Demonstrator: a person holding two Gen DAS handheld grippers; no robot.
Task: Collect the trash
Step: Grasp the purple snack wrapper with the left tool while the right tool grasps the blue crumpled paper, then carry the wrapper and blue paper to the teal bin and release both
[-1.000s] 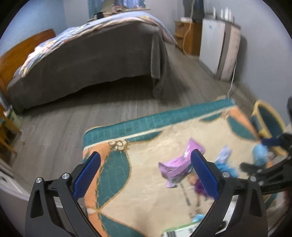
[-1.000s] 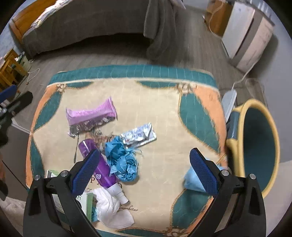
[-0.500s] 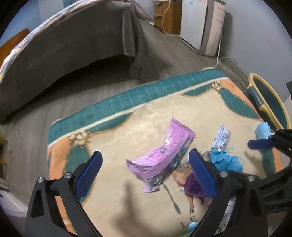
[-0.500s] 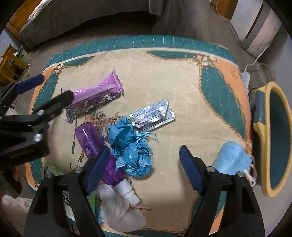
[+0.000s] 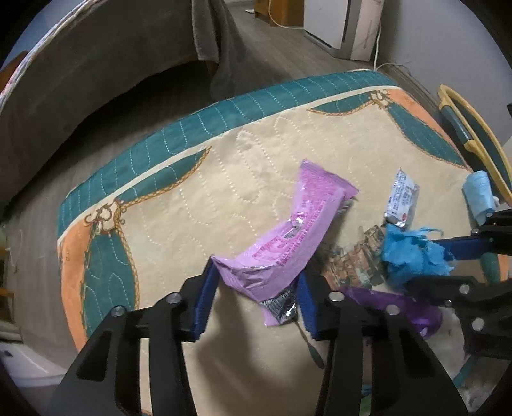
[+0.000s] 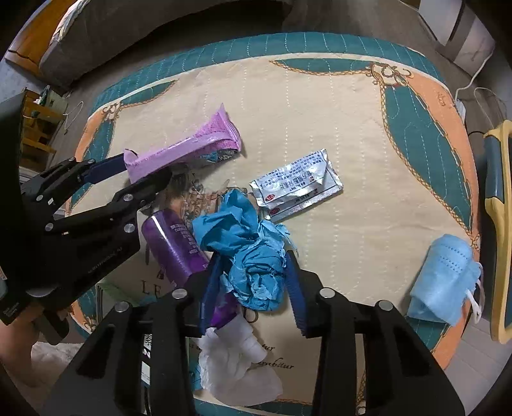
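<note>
Trash lies on a patterned rug (image 5: 179, 217). My left gripper (image 5: 256, 288) has its jaws on either side of the near end of a pink wrapper (image 5: 288, 246), touching it; the wrapper also shows in the right wrist view (image 6: 188, 150). My right gripper (image 6: 251, 284) has its jaws around a crumpled blue paper wad (image 6: 252, 249), which also shows in the left wrist view (image 5: 412, 256). A purple bottle (image 6: 179, 246), a silver foil packet (image 6: 294, 188), a white tissue (image 6: 240, 368) and a light blue face mask (image 6: 444, 284) lie nearby.
A yellow-rimmed teal bin (image 6: 499, 230) stands off the rug's right edge. A bed with a grey cover (image 5: 96, 73) is behind the rug. A white appliance (image 5: 342, 25) and cords sit at the far wall. A wooden table (image 6: 35, 128) stands at left.
Both grippers moved down and forward onto the trash and narrowed. The left went to the pink wrapper's end. The right went from near the mask to the blue paper wad.
</note>
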